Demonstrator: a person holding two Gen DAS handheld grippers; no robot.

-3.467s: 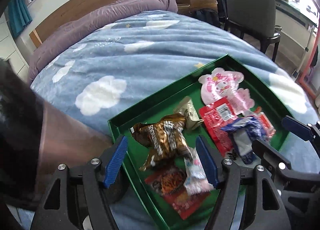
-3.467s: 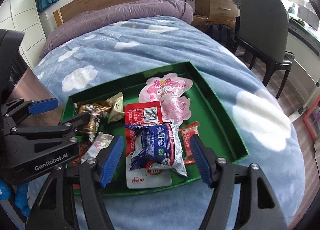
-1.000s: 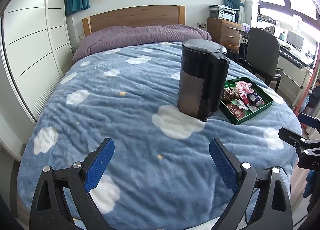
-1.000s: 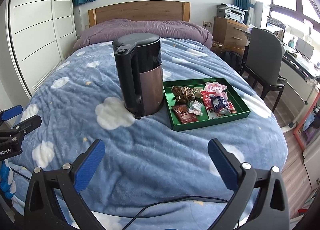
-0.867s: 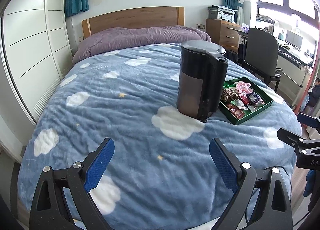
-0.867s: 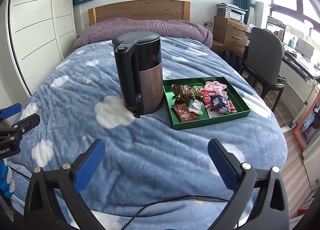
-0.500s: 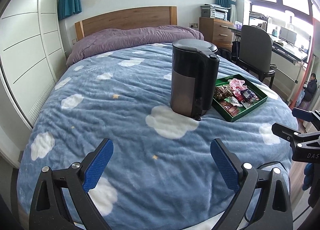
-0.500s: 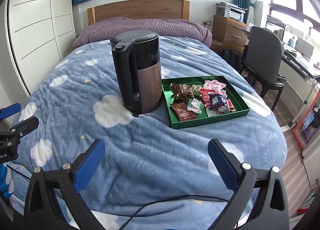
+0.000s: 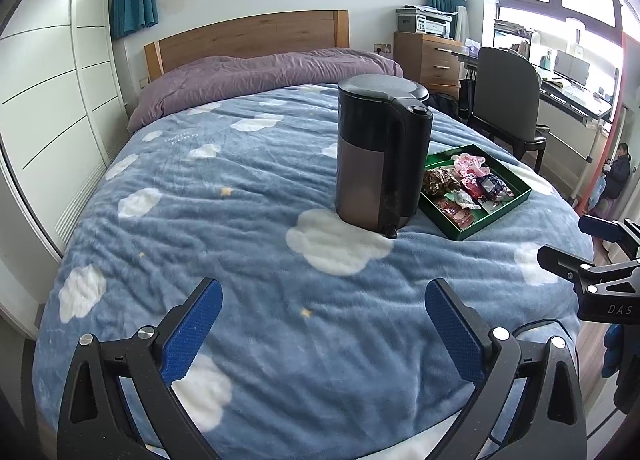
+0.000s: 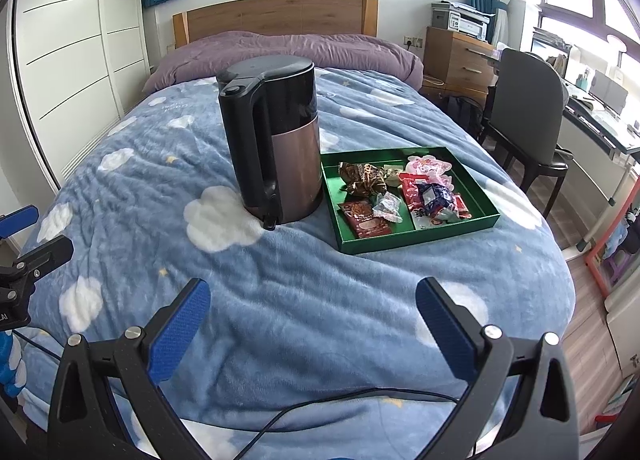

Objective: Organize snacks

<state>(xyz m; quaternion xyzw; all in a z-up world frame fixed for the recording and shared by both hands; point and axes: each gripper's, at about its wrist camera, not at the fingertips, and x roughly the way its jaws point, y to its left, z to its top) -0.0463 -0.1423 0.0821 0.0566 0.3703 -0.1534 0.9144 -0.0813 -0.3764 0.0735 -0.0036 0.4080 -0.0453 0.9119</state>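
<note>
A green tray (image 10: 420,238) lies on the blue cloud blanket, right of a black and brown kettle (image 10: 280,140). Several wrapped snacks (image 10: 400,192) are piled inside it. From the left wrist the tray (image 9: 496,216) and its snacks (image 9: 460,184) show partly behind the kettle (image 9: 380,156). My left gripper (image 9: 320,292) hovers over the near end of the bed, far from the tray; its jaws are opening and hold nothing. My right gripper (image 10: 312,288) stands open and empty, equally far back.
A black cable (image 10: 320,406) runs across the blanket's near edge. A dark chair (image 10: 524,116), a desk and a wooden drawer unit (image 10: 460,56) stand right of the bed, white wardrobes (image 10: 72,60) left. A person (image 9: 616,172) sits far right.
Both grippers have pulled back from right over the tray to the foot of the bed. Over the last second they stay nearly still, and the left jaws spread slightly wider.
</note>
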